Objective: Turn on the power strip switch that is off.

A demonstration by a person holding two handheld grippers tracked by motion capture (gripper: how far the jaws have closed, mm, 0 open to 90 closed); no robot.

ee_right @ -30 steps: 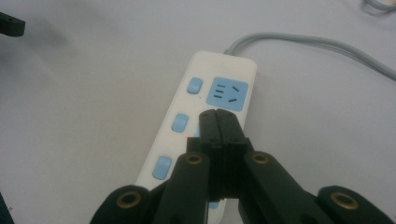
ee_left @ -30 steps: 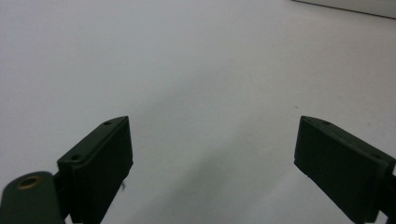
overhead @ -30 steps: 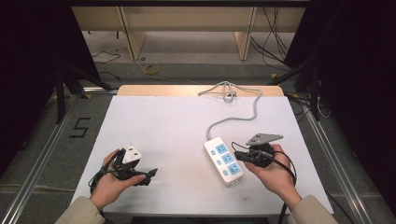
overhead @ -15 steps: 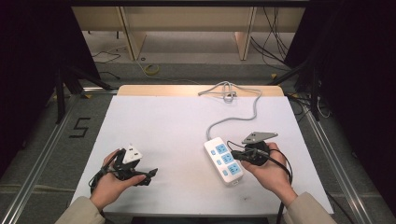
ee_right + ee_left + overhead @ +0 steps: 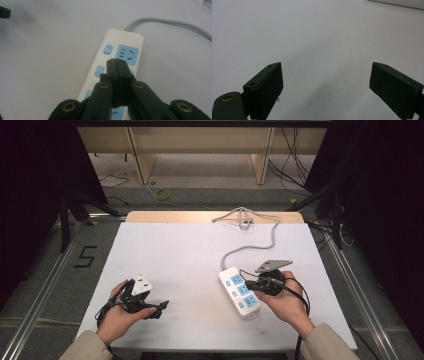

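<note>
High view — right gripper unmoved over power strip.

one power strip, three blue sockets, two tools.

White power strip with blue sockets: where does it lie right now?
In the high view the white power strip lies at the table's right front, directly under the shut right gripper.

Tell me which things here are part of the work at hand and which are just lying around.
In use:
- power strip, under the shut right gripper
- its grey cord
- left gripper, open over bare table

Lying about:
- yellow cable coil on the floor
- number five mark beside the table
</note>
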